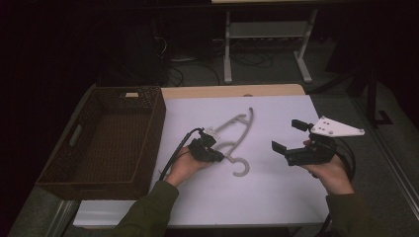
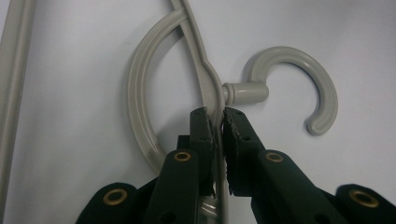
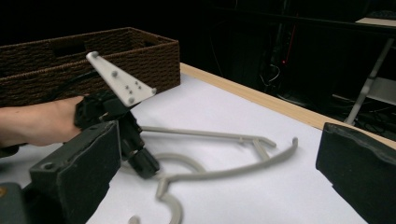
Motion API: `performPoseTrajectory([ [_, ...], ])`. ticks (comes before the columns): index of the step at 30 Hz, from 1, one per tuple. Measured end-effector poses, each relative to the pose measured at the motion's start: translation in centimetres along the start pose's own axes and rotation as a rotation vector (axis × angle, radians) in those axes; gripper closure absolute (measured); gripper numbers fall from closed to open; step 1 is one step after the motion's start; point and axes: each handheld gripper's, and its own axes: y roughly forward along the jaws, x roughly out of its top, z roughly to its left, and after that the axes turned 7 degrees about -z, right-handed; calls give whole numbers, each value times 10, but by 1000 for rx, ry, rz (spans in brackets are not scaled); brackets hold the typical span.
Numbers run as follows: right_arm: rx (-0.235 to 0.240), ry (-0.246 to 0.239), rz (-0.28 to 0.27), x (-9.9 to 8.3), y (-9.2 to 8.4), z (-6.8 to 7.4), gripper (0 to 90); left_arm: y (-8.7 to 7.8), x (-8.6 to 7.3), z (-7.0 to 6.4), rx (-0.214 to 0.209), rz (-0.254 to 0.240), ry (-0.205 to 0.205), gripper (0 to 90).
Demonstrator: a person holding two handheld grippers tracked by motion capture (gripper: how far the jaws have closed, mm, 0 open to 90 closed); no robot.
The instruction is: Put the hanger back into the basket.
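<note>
Hanger (image 2: 140,107) clamped in left hand-held gripper (image 2: 217,119)

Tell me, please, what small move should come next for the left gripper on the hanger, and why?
Probably lift slightly and carry it toward the wicker basket. The left gripper is shut on the grey hanger just below its hook, which lies flat on the white table; the right gripper waits open, apart.

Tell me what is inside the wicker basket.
The wicker basket shows a bare woven floor and a small pale tag at its far rim. The near wall hides the strip of floor just behind it.
</note>
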Motion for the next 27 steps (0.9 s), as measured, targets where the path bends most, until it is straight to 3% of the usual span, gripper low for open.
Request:
performPoseTrajectory([
  [2,-1,-3,1,0,0,0,0,0,0,-3,-11,12,20,832],
  [10,-2,-9,5,0,0,1,0,3,-5,-40,-124,43,100,832],
  [12,-3,-10,6,0,1,1,0,4,-6,-45,-131,49,119,832],
  [16,-2,-9,10,0,2,1,0,4,-7,-46,-136,38,118,802],
  [18,-5,-13,15,0,4,1,0,-3,-8,-46,-165,-17,90,734],
  [19,-7,-12,18,0,5,1,0,-3,-8,-46,-165,-17,90,708],
  [21,-3,-16,29,0,7,1,31,-17,-11,-47,-175,-76,81,638],
  [22,-2,-25,35,0,9,0,35,-17,-11,-47,-175,-76,81,612],
  [24,-5,-17,58,-1,12,0,76,-35,-18,-45,-164,-140,65,535],
  [27,-10,-11,99,-3,20,-3,155,-55,-26,-42,-148,-189,52,451],
])
